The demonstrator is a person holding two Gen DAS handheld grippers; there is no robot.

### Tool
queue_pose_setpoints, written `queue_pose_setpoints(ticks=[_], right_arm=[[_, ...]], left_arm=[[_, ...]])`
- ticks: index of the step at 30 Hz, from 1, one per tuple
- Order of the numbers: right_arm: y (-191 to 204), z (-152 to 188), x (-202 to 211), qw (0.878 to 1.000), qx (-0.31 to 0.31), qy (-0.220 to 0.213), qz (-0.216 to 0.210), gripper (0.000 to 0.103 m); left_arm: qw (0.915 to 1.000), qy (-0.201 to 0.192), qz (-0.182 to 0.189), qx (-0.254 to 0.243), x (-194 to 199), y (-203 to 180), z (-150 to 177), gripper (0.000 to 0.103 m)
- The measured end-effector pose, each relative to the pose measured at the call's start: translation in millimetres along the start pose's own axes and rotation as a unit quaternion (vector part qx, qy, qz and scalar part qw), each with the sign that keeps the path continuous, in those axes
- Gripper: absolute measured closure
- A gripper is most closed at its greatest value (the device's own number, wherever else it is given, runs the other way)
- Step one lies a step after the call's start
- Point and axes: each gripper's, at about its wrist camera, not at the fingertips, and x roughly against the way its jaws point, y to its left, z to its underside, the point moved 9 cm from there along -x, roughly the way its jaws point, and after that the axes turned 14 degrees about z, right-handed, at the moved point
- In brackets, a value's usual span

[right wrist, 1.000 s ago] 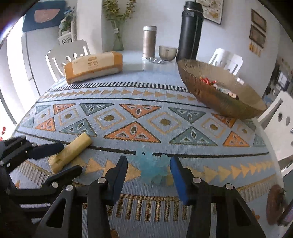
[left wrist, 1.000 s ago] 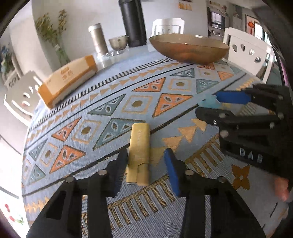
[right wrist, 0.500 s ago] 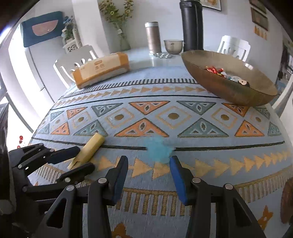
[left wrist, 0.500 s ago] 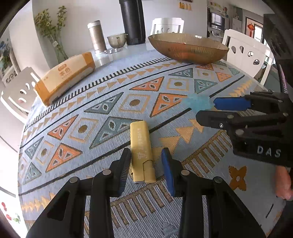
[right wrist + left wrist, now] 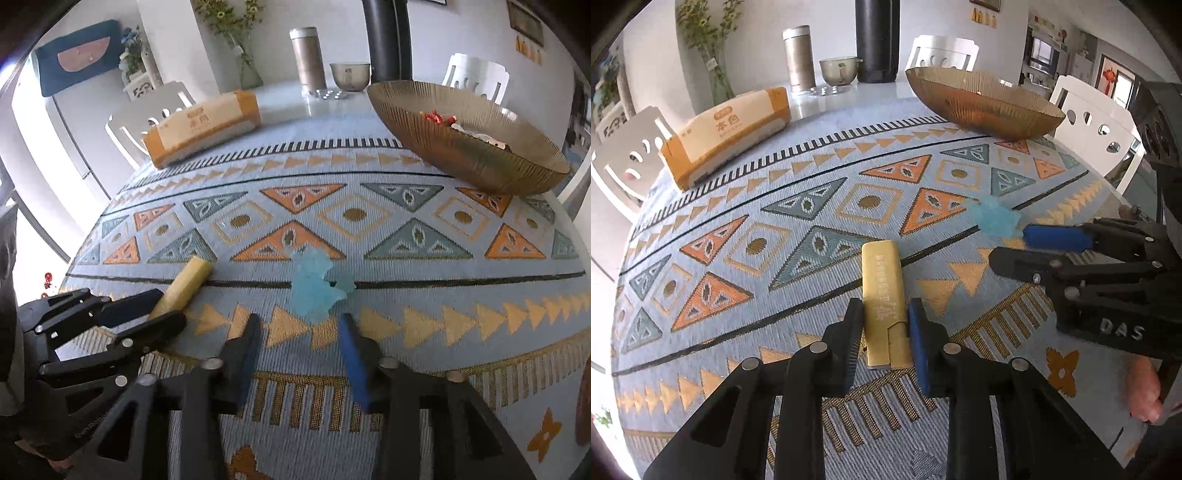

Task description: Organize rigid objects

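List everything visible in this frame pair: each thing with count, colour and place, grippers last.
yellow block: 1, yellow, on the cloth between the left gripper's fingers
blue piece: 1, translucent light blue, on the cloth ahead of the right gripper
bowl: 1, ribbed amber, far right, small items inside
tissue pack: 1, orange and cream, far left
flask: 1, black, far edge
tumbler: 1, metallic, left of the flask
cup: 1, greyish, between tumbler and flask
tablecloth: 1, light blue with orange and teal triangles
chairs: several, white, around the table
left gripper: 1, black, closed on or nearly on the block
right gripper: 1, black, open
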Motion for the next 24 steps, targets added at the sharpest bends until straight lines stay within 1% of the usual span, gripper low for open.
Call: queue_pose_setpoints(ticks=[1, 3, 4, 5, 6, 7, 8, 9, 11, 14, 16, 17, 18, 19, 21, 22, 23, 24], right_arm=[[-2, -1, 0, 1.000, -0.002, -0.004, 0.008, 0.035], [-2, -3, 1, 1.000, 0.002, -0.013, 0.019, 0.035], [0, -3, 1, 1.000, 0.006, -0.013, 0.019, 0.035], [2, -3, 0, 1.000, 0.011, -0.016, 0.021, 0.048], [4, -4, 1, 0.999, 0.020, -0.020, 0.028, 0.066], [8, -3, 1, 0.999, 0.031, -0.023, 0.034, 0.073], [12, -2, 1, 0.998, 0.042, -0.025, 0.036, 0.081], [12, -2, 2, 0.998, 0.045, -0.028, 0.038, 0.085], [11, -4, 4, 0.997, 0.043, -0.036, 0.044, 0.086], [5, -5, 4, 0.998, 0.027, -0.034, 0.036, 0.086], [-1, -4, -2, 1.000, 0.007, -0.015, 0.023, 0.084], [-5, -4, -5, 1.000, -0.005, -0.005, 0.015, 0.081], [-9, -4, -7, 1.000, -0.021, 0.004, 0.001, 0.080], [-14, -6, -7, 0.999, -0.039, 0.007, -0.018, 0.078], [-22, -7, -7, 0.997, -0.064, 0.009, -0.032, 0.067], [-23, -7, -7, 0.997, -0.067, 0.009, -0.033, 0.062], [-25, -7, -6, 0.997, -0.070, 0.007, -0.032, 0.052], [-26, -8, -4, 0.997, -0.071, 0.002, -0.022, 0.045]], left_arm=[[1.0000, 0.000, 0.003, 0.002, 0, 1, 0, 0.081], [1.0000, -0.001, 0.006, 0.004, 0, 0, 0, 0.080], [1.0000, -0.001, 0.008, 0.002, 0, -1, 0, 0.076], [1.0000, 0.001, 0.009, -0.002, -1, -2, 0, 0.071], [1.0000, 0.002, 0.008, -0.005, -1, -3, 1, 0.069], [0.9999, 0.003, 0.004, -0.010, -1, -5, 1, 0.068], [0.9999, 0.003, 0.001, -0.012, -1, -5, 1, 0.068], [0.9999, 0.002, 0.001, -0.012, -1, -5, 1, 0.068], [1.0000, 0.002, 0.006, -0.006, -1, -3, 1, 0.068], [0.9999, 0.002, 0.010, -0.001, -1, -2, 0, 0.068], [1.0000, 0.004, 0.005, -0.006, -2, -3, 0, 0.068], [0.9999, 0.004, 0.004, -0.009, -2, -4, -1, 0.070], [0.9999, 0.004, 0.005, -0.011, -2, -6, -1, 0.073], [0.9999, 0.002, 0.005, -0.012, -2, -7, -2, 0.081], [0.9999, 0.000, 0.004, -0.012, -3, -7, -2, 0.082], [0.9999, -0.003, 0.003, -0.011, -2, -7, -2, 0.082], [0.9999, -0.008, 0.005, -0.009, 1, -6, -3, 0.082], [0.9998, -0.016, 0.010, -0.005, 4, -5, -4, 0.082]])
